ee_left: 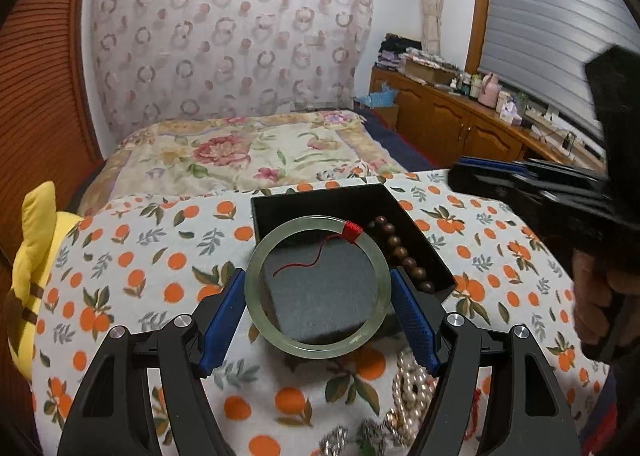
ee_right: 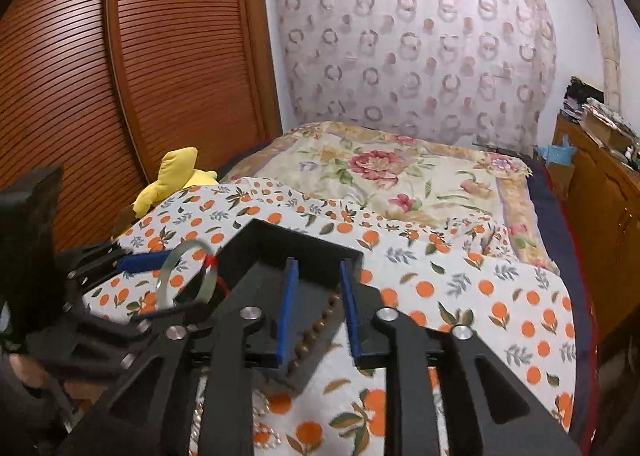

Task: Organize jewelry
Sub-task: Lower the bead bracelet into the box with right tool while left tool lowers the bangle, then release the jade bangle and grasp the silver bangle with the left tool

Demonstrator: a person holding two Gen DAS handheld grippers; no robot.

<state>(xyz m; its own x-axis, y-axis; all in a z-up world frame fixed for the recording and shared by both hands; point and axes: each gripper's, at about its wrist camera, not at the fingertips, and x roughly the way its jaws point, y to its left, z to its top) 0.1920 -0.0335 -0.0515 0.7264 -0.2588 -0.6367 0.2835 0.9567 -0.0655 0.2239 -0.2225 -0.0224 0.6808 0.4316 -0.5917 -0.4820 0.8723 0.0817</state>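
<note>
Jade bangle [ee_left: 318,286], with red thread at its 1 o'clock, is clamped between the left gripper's [ee_left: 318,296] 2 blue pads, held above the black box [ee_left: 320,200]. Wooden beads [ee_left: 400,252] lie along the box's 3 o'clock wall. Right gripper [ee_right: 318,312] hovers over the box, jaws apart and gripping nothing. Pearls [ee_left: 412,388] rest on the orange-print cloth [ee_left: 132,256] at 5 o'clock.

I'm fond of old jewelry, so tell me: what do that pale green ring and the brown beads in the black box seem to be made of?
The bangle, held in the left claw, looks like polished jade or similar stone: pale green, translucent, cloudy, glossy; glass can't be ruled out. Red thread is wrapped at one spot. The brown beads in the black box look like wood: dark, opaque, with a soft sheen.
</note>
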